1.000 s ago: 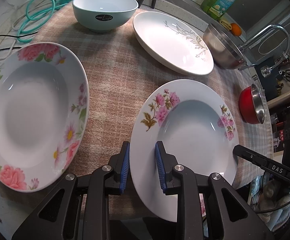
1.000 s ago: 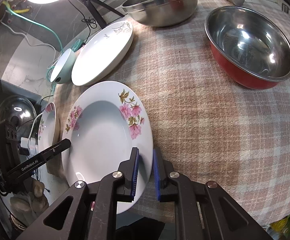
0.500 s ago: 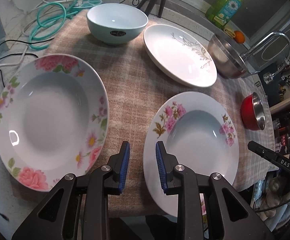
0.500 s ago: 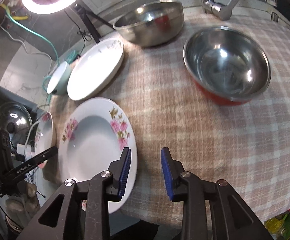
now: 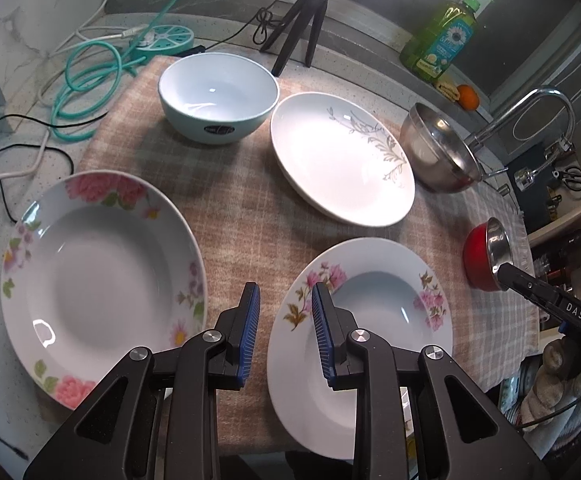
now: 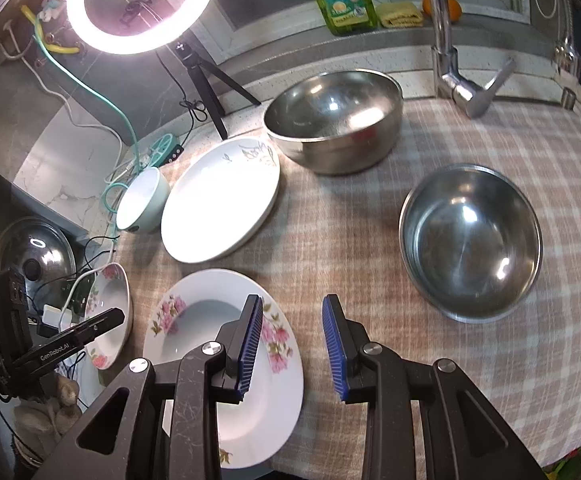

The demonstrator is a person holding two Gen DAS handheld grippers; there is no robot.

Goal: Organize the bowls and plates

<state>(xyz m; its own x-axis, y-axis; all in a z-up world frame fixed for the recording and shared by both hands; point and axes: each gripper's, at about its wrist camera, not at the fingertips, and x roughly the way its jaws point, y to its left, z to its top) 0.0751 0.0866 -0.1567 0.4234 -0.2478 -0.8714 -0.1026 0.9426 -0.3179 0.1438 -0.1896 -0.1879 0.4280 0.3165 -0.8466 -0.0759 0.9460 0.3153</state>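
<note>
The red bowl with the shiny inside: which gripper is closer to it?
Right. The right gripper hangs just beside the red bowl; the left gripper sits across the pink-flower plate from it, farther off.

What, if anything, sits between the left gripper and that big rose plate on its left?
Nothing visible. The left gripper hangs open above the checked cloth, in the gap between the rose plate and the pink-flower plate. Only bare cloth lies between it and the rose plate's rim.

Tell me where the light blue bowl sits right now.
The light blue bowl stands at the far left of the checked cloth in the left wrist view, just left of the grey-leaf plate and near the teal cable.
</note>
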